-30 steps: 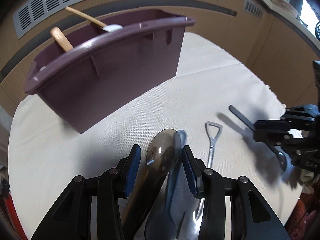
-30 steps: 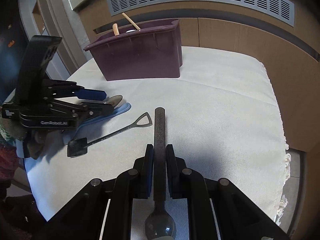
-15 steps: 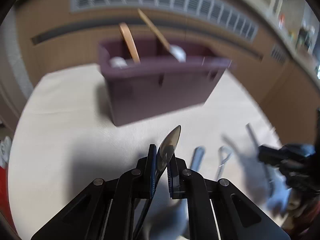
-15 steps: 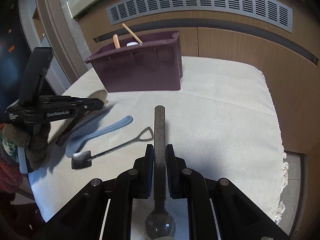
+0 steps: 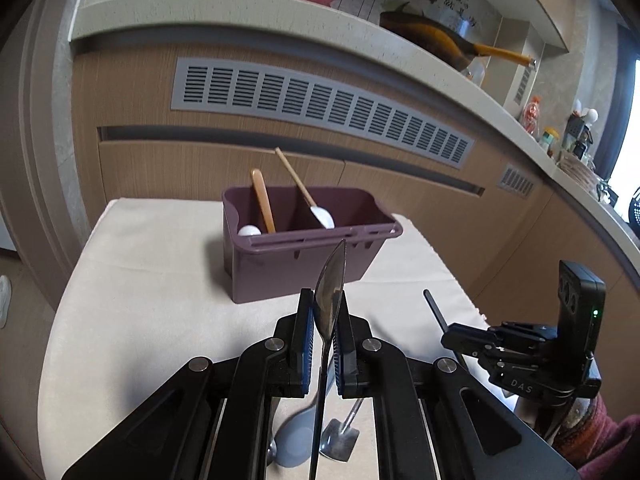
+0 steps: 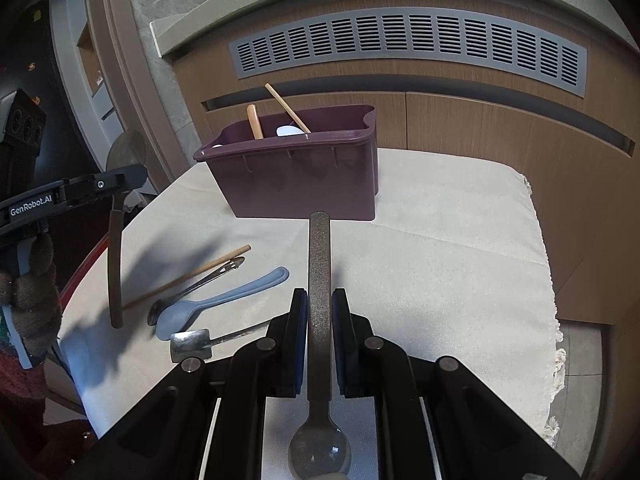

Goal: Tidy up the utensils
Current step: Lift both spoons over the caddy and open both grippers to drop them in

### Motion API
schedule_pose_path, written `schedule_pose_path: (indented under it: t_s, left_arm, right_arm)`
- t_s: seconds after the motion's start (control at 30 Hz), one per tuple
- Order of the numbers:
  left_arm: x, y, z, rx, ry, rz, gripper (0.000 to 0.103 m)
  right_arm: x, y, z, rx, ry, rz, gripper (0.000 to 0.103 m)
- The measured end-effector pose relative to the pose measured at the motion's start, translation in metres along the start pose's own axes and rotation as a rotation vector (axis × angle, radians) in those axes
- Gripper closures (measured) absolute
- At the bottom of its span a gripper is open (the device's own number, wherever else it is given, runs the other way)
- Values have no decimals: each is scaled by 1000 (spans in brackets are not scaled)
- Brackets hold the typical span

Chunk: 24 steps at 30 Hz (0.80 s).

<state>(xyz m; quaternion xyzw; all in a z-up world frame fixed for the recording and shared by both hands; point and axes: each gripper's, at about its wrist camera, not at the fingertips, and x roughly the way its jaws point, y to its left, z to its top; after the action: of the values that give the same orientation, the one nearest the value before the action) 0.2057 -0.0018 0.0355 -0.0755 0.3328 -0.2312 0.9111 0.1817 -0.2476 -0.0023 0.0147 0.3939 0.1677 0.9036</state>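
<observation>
A maroon utensil caddy (image 5: pixel 304 252) (image 6: pixel 296 176) stands at the far side of the cloth-covered table, holding a wooden-handled utensil (image 5: pixel 262 204) and a white-headed spoon (image 5: pixel 320 214). My left gripper (image 5: pixel 323 308) is shut on a dark-handled metal spoon (image 5: pixel 331 284), held upright above the table, bowl up; it also shows in the right wrist view (image 6: pixel 116 220). My right gripper (image 6: pixel 319 304) is shut on a dark grey-handled spoon (image 6: pixel 319 264), handle pointing at the caddy, bowl toward the camera.
On the cloth (image 6: pixel 440 248) lie a light blue spoon (image 6: pixel 216 304), a small shovel-shaped metal spoon (image 6: pixel 192 342), a thin metal utensil (image 6: pixel 200 284) and a wooden stick (image 6: pixel 188 276). A wood-panelled counter wall with a grey vent (image 5: pixel 320 108) stands behind the table.
My left gripper closed on the dark-handled spoon, lifted it off the cloth and turned it upright, backing away from the caddy. My right gripper has risen slightly with its spoon.
</observation>
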Motion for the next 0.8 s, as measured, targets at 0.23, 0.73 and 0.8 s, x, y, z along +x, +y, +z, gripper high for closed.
schedule_pose_path:
  t_s: [0.23, 0.73, 0.8]
  left_arm:
    - [-20, 1, 19, -38, -79, -31, 95]
    - [-10, 0, 121, -128, -548, 132, 94]
    - [7, 9, 125, -148, -528, 116, 94]
  right_arm:
    - [-18, -2, 15, 30, -83, 35, 92]
    - [-41, 25, 168, -64, -631, -29, 92]
    - [-23, 20, 173, -59, -607, -29, 92]
